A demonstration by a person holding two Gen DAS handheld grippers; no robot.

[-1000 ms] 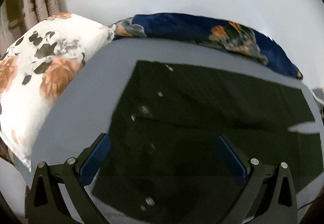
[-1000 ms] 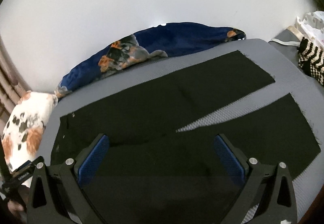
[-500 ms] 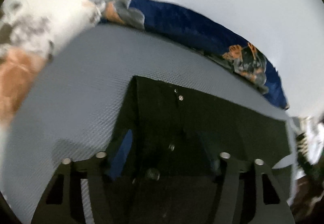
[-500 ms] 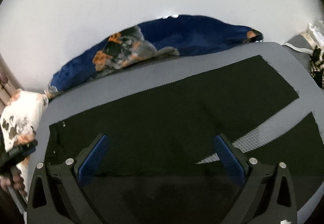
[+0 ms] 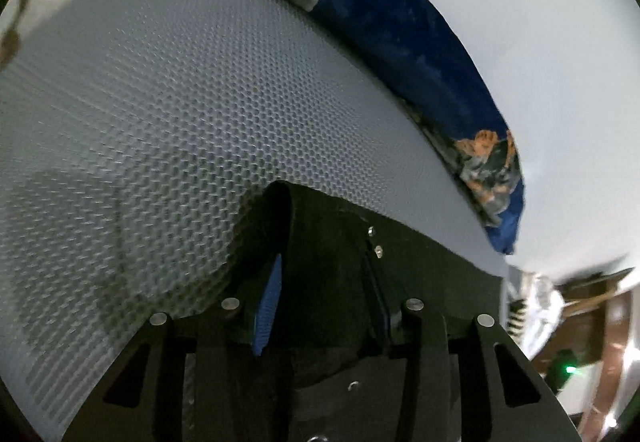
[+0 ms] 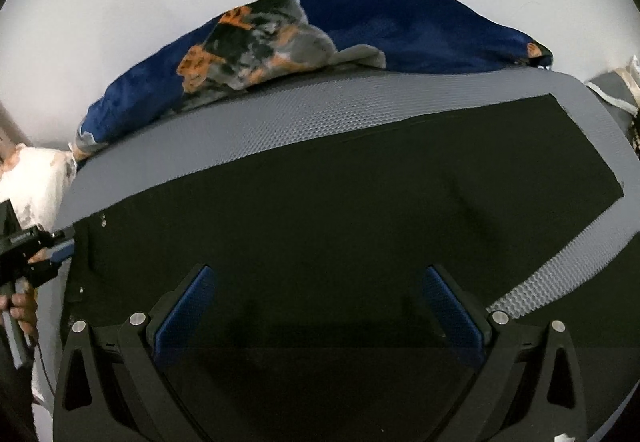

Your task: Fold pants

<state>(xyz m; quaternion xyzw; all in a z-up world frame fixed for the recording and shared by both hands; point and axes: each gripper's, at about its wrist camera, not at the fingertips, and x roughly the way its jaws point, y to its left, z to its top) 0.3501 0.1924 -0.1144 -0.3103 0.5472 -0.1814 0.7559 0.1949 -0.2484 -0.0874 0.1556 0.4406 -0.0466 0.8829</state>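
Observation:
Black pants (image 6: 340, 202) lie flat on a grey honeycomb-textured mattress (image 6: 320, 110), waistband to the left and legs spreading to the right. My left gripper (image 5: 322, 256) points down at the waistband's far corner. Its jaws are closing, with the raised edge of the pants (image 5: 420, 270) between them and a gap still showing at the blue pad (image 5: 268, 306). In the right wrist view this left gripper (image 6: 64, 244) sits at the pants' left edge, held by a hand (image 6: 22, 306). My right gripper (image 6: 318, 270) hovers wide open over the middle of the pants, with nothing between its fingers.
A dark blue floral blanket (image 6: 420, 26) is bunched along the wall behind the mattress, and it shows again as the blanket (image 5: 400, 42) in the left wrist view. A white floral pillow (image 6: 32, 178) lies at the left end. Bare grey mattress (image 5: 160, 122) spreads left of the waistband.
My left gripper has swung left and down to the waistband corner, and its jaws have narrowed around the fabric. The right gripper has come lower over the pants, still wide open.

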